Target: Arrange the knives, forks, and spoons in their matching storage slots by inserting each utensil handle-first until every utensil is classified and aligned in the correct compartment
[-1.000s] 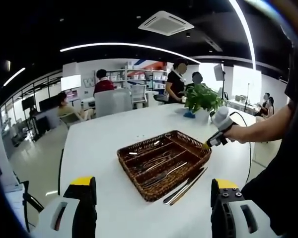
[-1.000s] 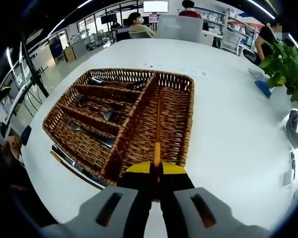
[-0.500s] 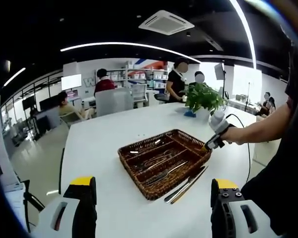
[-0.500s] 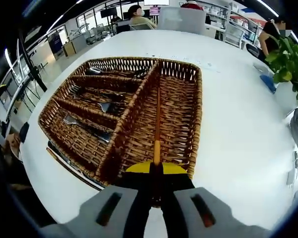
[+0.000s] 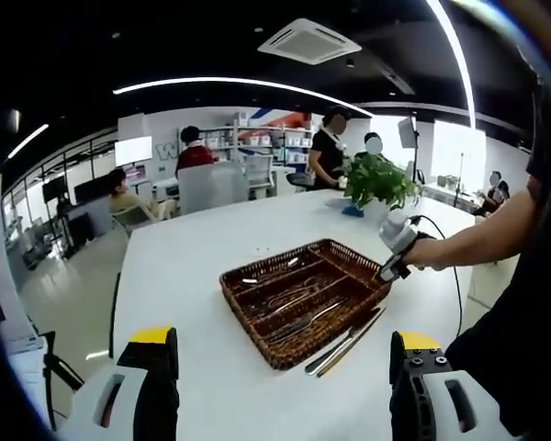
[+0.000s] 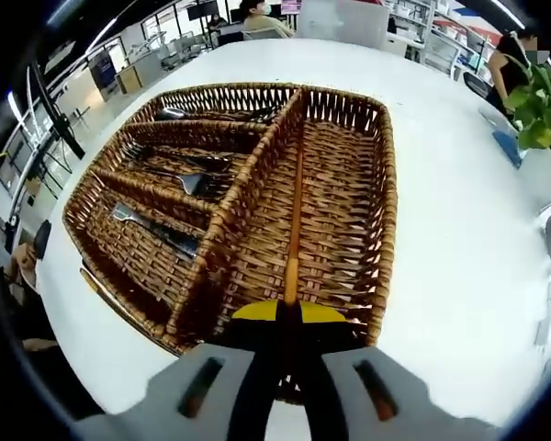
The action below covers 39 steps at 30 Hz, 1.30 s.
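- The right claw point(image 6: 289, 317) was pinched shut on a long, thin, wood-coloured utensil point(image 6: 294, 230), which I could not name for sure, held lengthwise over the wide compartment of the wicker basket point(image 6: 383, 211).
- The narrow slots beside it already held forks point(image 6: 161, 175) and other cutlery.
- The left claw point(image 5: 280, 386) hung wide open and empty, well back from the basket on the white table point(image 5: 193, 266).
- Two more utensils point(image 5: 344, 342) lay on the table just beside the basket's near edge.
- This looked like the placing step; next, I judged, lower the piece flat, then let go.
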{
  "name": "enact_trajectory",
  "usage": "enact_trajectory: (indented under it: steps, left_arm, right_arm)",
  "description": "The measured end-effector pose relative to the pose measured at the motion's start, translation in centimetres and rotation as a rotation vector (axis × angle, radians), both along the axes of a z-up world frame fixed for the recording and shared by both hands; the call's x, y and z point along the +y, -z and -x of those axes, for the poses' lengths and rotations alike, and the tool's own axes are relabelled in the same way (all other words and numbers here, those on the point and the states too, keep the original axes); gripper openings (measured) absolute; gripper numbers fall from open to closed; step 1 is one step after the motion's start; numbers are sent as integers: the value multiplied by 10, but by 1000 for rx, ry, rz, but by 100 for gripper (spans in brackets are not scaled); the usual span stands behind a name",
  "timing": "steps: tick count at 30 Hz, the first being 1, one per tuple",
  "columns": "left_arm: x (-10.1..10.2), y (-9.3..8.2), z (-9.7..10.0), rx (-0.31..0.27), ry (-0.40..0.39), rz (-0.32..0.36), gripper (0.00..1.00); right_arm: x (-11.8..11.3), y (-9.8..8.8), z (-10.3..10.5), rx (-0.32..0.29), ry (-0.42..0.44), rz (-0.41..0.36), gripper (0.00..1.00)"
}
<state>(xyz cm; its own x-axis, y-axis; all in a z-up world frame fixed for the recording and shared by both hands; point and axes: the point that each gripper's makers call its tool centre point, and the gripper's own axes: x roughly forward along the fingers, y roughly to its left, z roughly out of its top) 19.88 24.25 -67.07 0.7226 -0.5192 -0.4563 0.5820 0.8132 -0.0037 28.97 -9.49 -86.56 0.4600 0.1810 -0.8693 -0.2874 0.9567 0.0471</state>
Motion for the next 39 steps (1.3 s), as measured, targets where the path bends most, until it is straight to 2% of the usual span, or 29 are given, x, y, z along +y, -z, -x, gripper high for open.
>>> enact_trajectory:
  steps: [7, 11, 12, 13, 15, 19, 21, 23, 24, 25, 26, 28, 29, 34, 39]
  left_arm:
    - [-3, 2, 0, 3, 6, 2, 100]
    - [-4, 0, -3, -5, 10, 0, 100]
    - [-4, -1, -4, -6, 6, 5, 100]
    - [-4, -2, -5, -7, 4, 8, 100]
    - [-5, -4, -6, -14, 7, 5, 100]
    - [-6, -6, -6, -21, 10, 4, 100]
    - [-4, -5, -6, -23, 7, -1, 100]
    - [-4, -7, -5, -26, 6, 1, 100]
    - [-3, -7, -6, -26, 6, -1, 100]
    - [-3, -7, -6, -27, 6, -3, 100]
    - [-4, -7, -5, -28, 8, -4, 100]
    - [-5, -9, -5, -30, 11, -4, 100]
    - [-5, -10, -5, -32, 13, -4, 100]
    - [-9, -12, -7, -40, 25, -4, 100]
    - [-18, -19, -9, -53, 39, -2, 100]
  right_arm:
    - [1, 0, 0, 11, -53, 4, 4]
    - [3, -2, 0, 14, -93, -43, 5]
    - [1, -4, 0, 6, -97, -38, 4]
    - [1, -9, -4, -30, -124, -32, 4]
    - [3, -15, -6, -41, -111, -66, 7]
    - [5, -35, -16, -129, -133, -94, 20]
    - [6, -44, -20, -172, -154, -106, 30]
    - [7, -52, -20, -194, -166, -119, 39]
    - [10, -60, -22, -226, -201, -146, 45]
    - [8, -62, -23, -233, -194, -143, 55]
    - [5, -64, -25, -248, -192, -133, 71]
    - [7, -75, -27, -291, -228, -148, 91]
    - [7, -78, -26, -293, -229, -150, 99]
    - [5, -98, -19, -314, -259, -162, 99]
    - [4, -122, -18, -363, -252, -168, 99]
